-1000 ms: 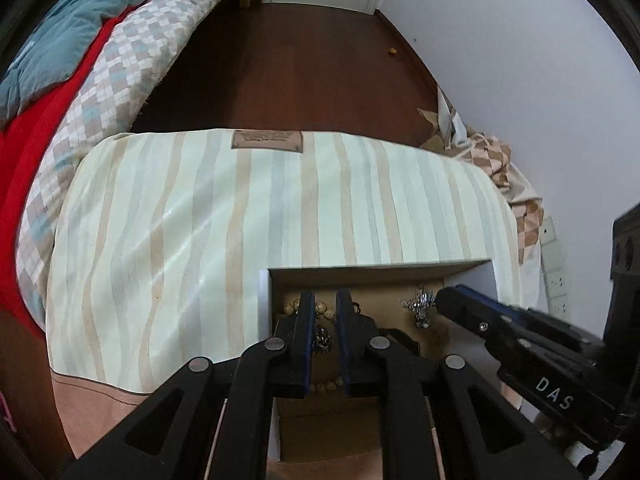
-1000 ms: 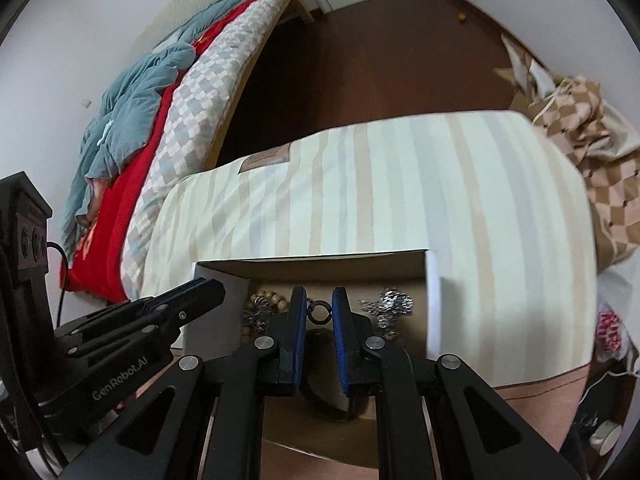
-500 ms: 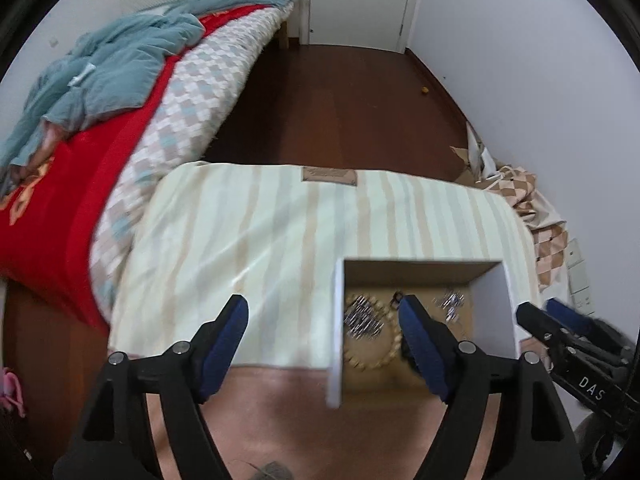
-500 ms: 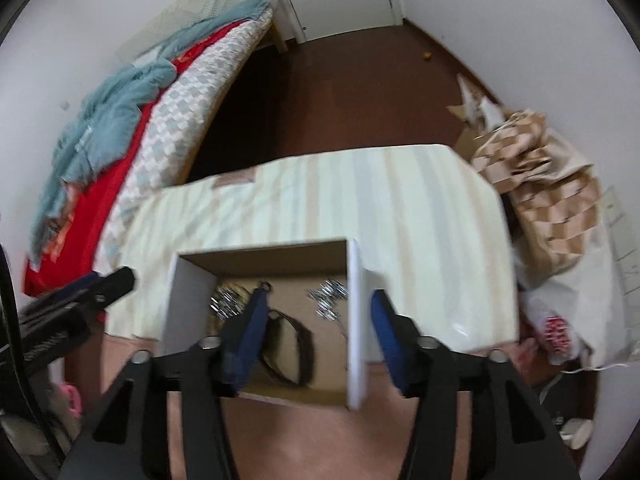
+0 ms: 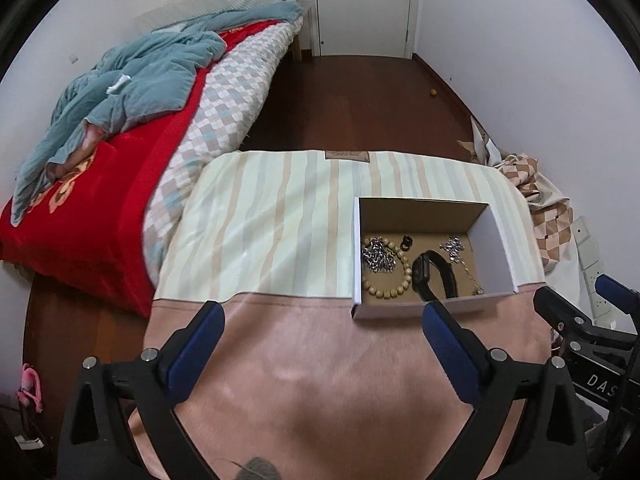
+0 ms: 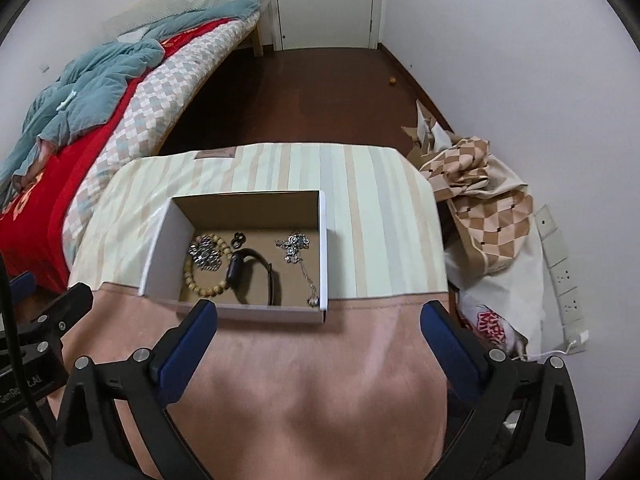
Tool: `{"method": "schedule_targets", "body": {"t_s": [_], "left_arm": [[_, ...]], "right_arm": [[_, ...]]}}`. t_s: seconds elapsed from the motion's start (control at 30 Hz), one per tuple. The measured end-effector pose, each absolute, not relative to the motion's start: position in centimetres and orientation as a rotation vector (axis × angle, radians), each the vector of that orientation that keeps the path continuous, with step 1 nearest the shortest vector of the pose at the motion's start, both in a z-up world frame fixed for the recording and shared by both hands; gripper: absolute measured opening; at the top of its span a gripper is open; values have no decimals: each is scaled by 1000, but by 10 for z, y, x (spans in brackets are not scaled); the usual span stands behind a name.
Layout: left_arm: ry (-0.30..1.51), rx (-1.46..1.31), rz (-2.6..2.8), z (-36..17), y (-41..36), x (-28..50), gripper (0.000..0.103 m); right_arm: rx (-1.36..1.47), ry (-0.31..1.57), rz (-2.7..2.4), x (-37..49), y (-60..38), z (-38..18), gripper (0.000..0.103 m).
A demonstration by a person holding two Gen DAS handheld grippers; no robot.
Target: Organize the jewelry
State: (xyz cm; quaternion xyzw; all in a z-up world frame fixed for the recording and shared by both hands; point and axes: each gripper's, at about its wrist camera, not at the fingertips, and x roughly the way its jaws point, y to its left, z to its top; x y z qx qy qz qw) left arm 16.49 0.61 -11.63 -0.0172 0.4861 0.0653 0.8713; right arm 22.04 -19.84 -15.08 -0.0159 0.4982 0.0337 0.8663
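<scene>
Both tongs have pulled back and up out of the white cardboard box (image 6: 236, 312) since a second ago, jaws gone from nearly closed to wide. Left gripper (image 5: 322, 320) spread, empty, box ahead to its right. Right gripper (image 6: 318, 318) spread, empty, box ahead to its left. Inside the box: wooden bead bracelet (image 6: 202, 282), silver chain (image 6: 206, 256), black watch band (image 6: 250, 274), silver pendant necklace (image 6: 296, 246), small dark ring (image 6: 239, 240). Box sits on striped cream cloth (image 6: 360, 216).

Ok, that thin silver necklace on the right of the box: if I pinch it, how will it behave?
The silver necklace looks limp: its fine chain trails in a loose line, so it would likely dangle. Probably light. Its pendant cluster could snag; the black watch lies close beside it in the box.
</scene>
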Motion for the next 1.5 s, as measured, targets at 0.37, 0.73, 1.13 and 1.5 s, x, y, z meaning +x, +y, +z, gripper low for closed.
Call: {"method": "schedule_targets", "body": {"t_s": [0.37, 0.73, 1.13, 1.5], "left_arm": [[907, -33, 123, -43, -5, 84, 101], [804, -54, 88, 24, -14, 18, 101], [785, -67, 73, 55, -16, 2, 101], [813, -64, 98, 51, -14, 30, 101]], "right_arm": [[-33, 931, 66, 128, -204, -69, 103], [-35, 794, 71, 46, -210, 24, 103], [-42, 743, 88, 10, -212, 78, 103], [-37, 769, 61, 42, -216, 81, 103]]}}
